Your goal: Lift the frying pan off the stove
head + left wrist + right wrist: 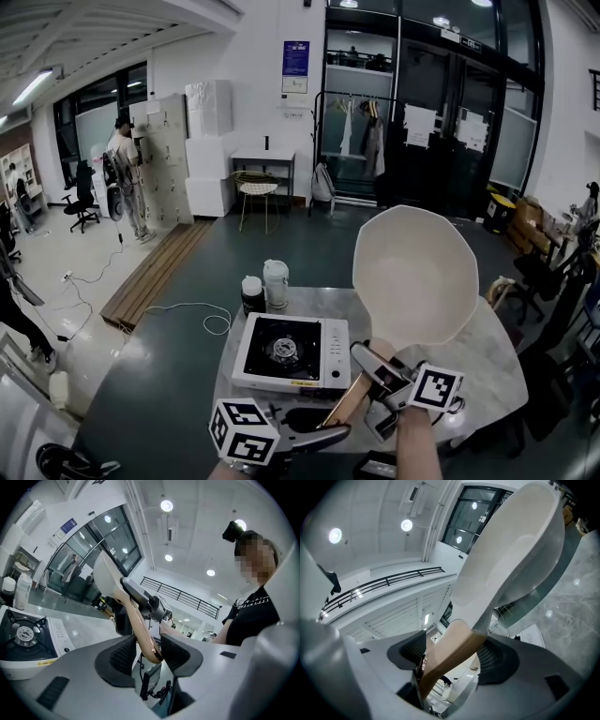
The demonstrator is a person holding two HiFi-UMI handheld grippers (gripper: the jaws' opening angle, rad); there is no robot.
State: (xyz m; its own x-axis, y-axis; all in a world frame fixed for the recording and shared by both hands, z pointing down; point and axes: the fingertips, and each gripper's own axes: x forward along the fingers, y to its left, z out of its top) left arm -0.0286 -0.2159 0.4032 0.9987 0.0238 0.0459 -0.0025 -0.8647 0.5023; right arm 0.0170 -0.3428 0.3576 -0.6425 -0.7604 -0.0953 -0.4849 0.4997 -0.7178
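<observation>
While you hold it with both grippers, the frying pan (417, 277) is up off the stove (291, 352).
Your left gripper (150, 656) pinches the near end of the wooden handle (140, 625). Your right gripper (454, 656) pinches it closer to the pan. The pan hangs tipped in the air, right of the bare stove. The lift looks done.

Frying pan (415, 277) matt; handle (354, 394) glossy, perhaps wood; table (483, 373) polished stone.
</observation>
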